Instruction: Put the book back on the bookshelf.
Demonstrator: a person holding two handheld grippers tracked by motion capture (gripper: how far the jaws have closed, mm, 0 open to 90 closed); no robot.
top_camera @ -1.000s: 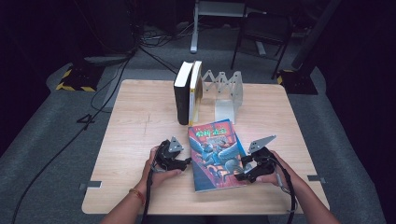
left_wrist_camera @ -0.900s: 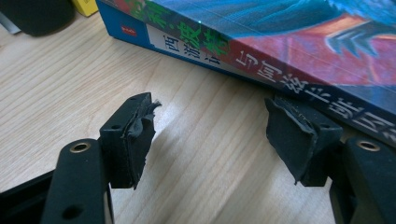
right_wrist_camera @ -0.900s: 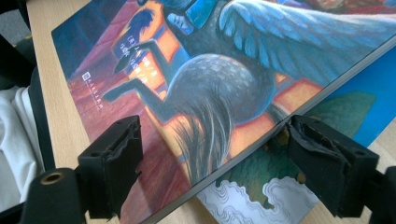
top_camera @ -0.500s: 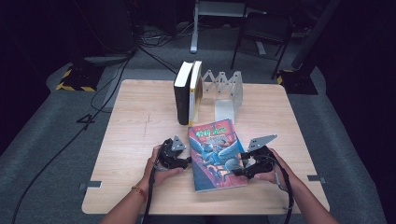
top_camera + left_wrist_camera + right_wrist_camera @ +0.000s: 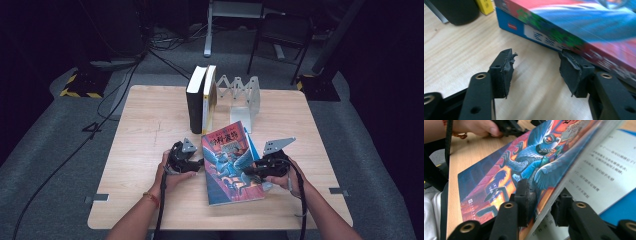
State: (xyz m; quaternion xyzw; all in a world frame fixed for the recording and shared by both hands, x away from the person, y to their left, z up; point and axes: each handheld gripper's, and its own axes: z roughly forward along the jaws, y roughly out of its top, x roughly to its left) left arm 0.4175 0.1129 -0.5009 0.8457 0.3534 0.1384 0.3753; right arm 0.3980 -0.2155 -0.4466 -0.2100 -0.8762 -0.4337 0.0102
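Right claw (image 5: 540,206) pinches book (image 5: 506,182); its printed characters too blurred to read.

My right fingers (image 5: 539,203) hide a strip of the colourful illustrated paperback book's (image 5: 529,167) front cover edge. In the left gripper view, that book's spine runs off the frame, its lettering too blurred to read (green smears, mostly). The black hardback book (image 5: 456,10) is cut off at the top.
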